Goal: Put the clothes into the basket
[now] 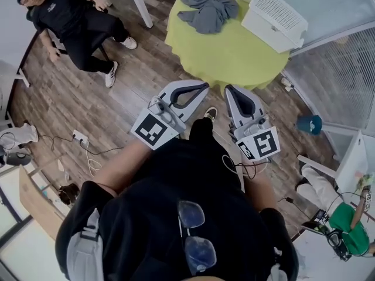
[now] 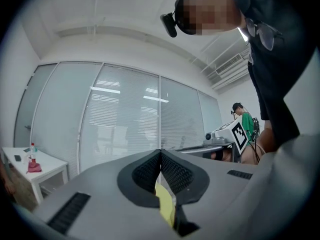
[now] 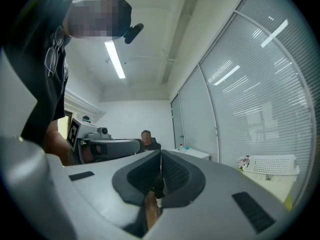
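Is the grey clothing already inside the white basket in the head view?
No, the grey clothing lies heaped on the yellow-green table beside the white basket, not in it.

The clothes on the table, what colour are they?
The clothes are grey, best seen in the head view.

No text, label, brand or number is legible in any view

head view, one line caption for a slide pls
Shut and empty, the left gripper and right gripper are held short of a yellow-green table bearing grey clothes and a white basket.
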{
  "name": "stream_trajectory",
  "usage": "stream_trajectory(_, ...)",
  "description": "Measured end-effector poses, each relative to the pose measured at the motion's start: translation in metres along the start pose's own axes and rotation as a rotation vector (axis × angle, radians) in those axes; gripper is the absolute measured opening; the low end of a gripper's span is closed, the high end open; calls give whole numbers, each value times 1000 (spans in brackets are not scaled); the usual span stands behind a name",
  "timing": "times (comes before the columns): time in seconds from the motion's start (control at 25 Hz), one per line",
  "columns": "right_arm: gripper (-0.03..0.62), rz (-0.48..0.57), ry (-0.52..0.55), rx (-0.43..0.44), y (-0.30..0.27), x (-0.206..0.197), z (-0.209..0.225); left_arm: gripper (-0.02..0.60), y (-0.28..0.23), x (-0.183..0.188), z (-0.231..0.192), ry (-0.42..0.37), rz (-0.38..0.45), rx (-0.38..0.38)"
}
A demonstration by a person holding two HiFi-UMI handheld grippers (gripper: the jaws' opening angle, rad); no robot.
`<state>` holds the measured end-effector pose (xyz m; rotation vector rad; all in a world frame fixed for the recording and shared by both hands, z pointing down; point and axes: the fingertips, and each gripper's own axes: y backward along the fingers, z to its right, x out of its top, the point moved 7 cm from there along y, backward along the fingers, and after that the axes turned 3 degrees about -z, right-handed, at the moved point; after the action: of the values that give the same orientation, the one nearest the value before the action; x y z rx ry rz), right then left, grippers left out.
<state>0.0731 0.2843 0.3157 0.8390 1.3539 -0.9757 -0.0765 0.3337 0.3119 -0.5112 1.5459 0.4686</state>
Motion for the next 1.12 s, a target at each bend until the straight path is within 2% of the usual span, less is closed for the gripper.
stream_trajectory(0.16, 25, -9, 15, 37, -9, 5, 55, 9, -50, 3, -18, 31, 9, 31)
stream_trajectory(0.52, 25, -21, 12, 109, -21, 8, 156, 9, -143, 9, -45, 8, 2, 99)
stream_trajectory(0.92, 25, -52, -7, 117, -59, -2, 212, 9, -187, -3, -98, 6, -26, 136)
stream_trajectory(1.12, 26, -80, -10, 86, -97, -11, 230, 9, -202, -16, -148, 5, -30, 103)
